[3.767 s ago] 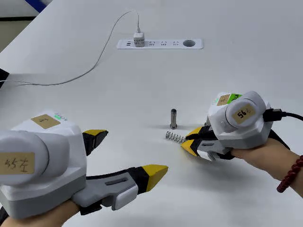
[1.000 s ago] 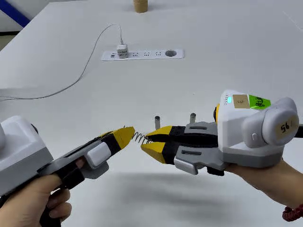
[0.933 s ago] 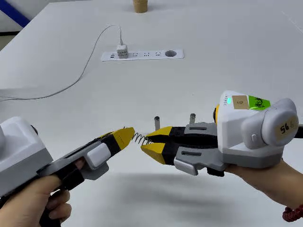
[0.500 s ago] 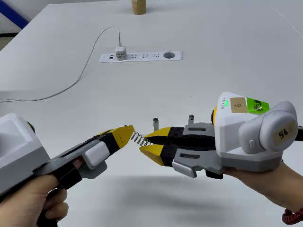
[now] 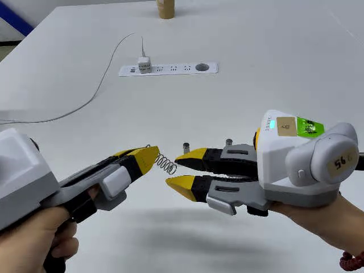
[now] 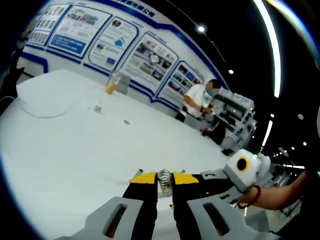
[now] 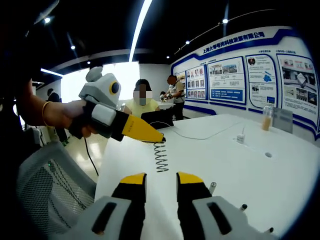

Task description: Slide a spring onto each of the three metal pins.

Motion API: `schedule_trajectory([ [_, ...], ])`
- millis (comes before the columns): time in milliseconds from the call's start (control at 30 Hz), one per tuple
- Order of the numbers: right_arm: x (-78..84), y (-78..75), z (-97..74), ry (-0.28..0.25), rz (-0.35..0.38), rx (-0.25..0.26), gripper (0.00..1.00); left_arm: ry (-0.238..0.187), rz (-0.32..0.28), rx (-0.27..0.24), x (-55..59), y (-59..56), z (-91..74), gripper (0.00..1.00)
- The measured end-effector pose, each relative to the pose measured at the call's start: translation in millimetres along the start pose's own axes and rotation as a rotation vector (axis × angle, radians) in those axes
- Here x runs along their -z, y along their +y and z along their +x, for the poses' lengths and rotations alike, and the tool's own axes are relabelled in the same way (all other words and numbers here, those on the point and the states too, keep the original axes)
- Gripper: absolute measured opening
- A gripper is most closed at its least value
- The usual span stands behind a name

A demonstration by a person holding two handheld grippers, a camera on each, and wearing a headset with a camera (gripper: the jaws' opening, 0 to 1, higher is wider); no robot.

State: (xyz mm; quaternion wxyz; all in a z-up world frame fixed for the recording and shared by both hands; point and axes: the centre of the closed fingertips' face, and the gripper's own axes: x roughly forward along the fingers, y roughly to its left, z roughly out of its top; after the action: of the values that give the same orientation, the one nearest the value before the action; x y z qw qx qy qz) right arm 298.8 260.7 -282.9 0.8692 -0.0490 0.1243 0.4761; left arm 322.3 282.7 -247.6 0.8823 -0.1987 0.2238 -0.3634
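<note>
Apparently nothing is done yet: the pins [image 7: 212, 187] look bare, the left gripper [image 5: 149, 154] pinches one spring [image 5: 166, 164], the right gripper [image 5: 176, 171] gapes open beside it.

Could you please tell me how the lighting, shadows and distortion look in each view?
Head view: even light, sharp; a soft shadow lies on the table under the left gripper and right gripper. Left gripper view: strong fisheye bending, table nearly washed out, ceiling lights stretched into streaks. Right gripper view: curved walls, glare from a bright window, the spring crisp.
</note>
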Motion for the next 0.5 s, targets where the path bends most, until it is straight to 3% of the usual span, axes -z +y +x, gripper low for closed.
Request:
schedule_trajectory([
  [133,7.0,-2.9,-2.3,0.030,0.015,0.014,0.28,-0.001,0.083,-0.030,-6.8,2.4,2.1,0.09],
  [200,10.2,-3.8,-3.8,0.046,0.019,0.019,0.29,-0.002,0.090,-0.032,-8.8,1.7,3.7,0.09],
  [500,24.0,-12.1,-12.5,0.103,0.016,0.053,0.34,-0.003,0.222,-0.040,-17.2,1.2,15.4,0.10],
])
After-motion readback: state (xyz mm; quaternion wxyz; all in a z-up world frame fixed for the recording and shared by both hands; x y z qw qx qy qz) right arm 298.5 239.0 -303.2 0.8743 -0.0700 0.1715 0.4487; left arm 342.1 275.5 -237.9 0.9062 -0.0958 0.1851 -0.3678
